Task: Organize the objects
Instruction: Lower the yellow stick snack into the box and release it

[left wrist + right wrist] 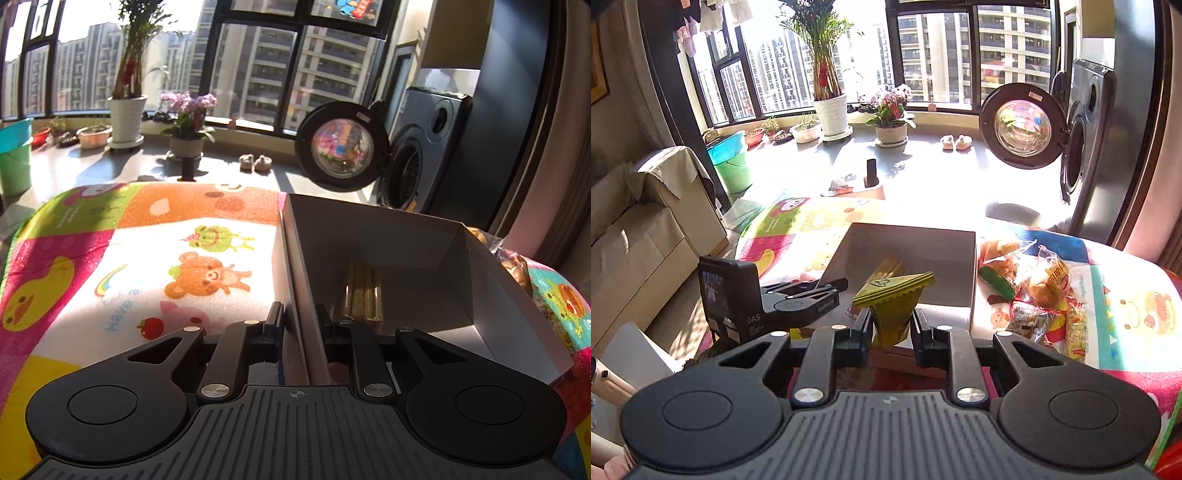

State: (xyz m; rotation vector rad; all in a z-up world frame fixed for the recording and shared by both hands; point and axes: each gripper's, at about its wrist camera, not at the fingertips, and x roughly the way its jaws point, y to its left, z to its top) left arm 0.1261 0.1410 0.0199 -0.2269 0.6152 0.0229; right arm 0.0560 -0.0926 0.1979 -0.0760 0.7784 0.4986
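Cartoon-print play mat (155, 258) lying mid-frame in a sunlit windowed room, carrying a cardboard box (945, 258); left gripper (300, 321) clamping its wall, right gripper (889, 325) pinching a green snack packet (892, 299) above it.

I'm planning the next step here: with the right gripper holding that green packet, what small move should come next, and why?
Probably carry the green packet forward over the open box and release it. The right gripper holds it just short of the near wall, the left gripper steadies the box's side wall, and gold sticks already lie inside.
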